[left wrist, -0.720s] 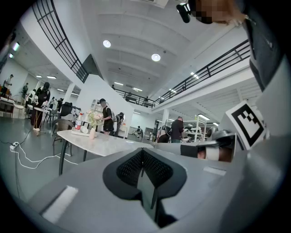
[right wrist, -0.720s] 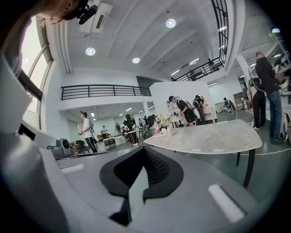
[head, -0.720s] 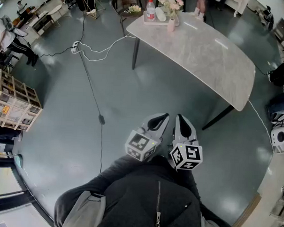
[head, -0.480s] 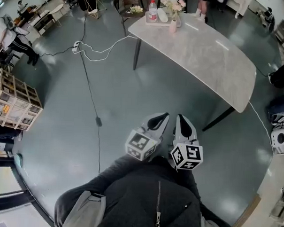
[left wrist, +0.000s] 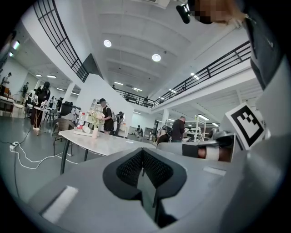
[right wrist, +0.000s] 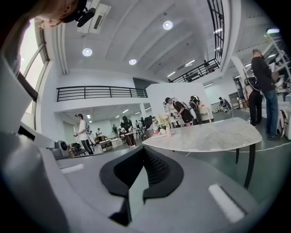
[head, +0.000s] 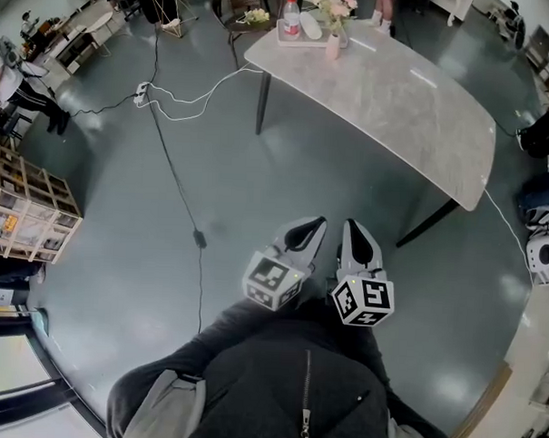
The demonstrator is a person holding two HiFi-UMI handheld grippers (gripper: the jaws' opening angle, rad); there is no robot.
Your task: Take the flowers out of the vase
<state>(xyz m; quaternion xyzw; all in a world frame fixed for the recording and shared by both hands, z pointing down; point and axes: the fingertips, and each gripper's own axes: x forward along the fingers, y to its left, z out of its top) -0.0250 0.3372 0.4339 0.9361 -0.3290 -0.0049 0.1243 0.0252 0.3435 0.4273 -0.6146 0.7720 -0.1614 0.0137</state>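
Left gripper (head: 312, 226) and right gripper (head: 352, 230) are held jaws together, empty; open floor (head: 286, 169) is seen before the table (head: 416, 102), the vase (head: 331, 49) set near its far edge.

Well ahead of the jaws: pale marble surface (head: 398, 101) on dark legs, mostly bare. Clustered at the end farthest from the jaws: tray (head: 299, 39) with red-capped bottle (head: 290, 17), plus pink vase (head: 332, 48) holding flowers (head: 327, 4). On the tray or just beside it, can't tell. Between jaws and surface: grey floor (head: 164, 254), with white cable (head: 193, 101) and black cable (head: 180, 187).
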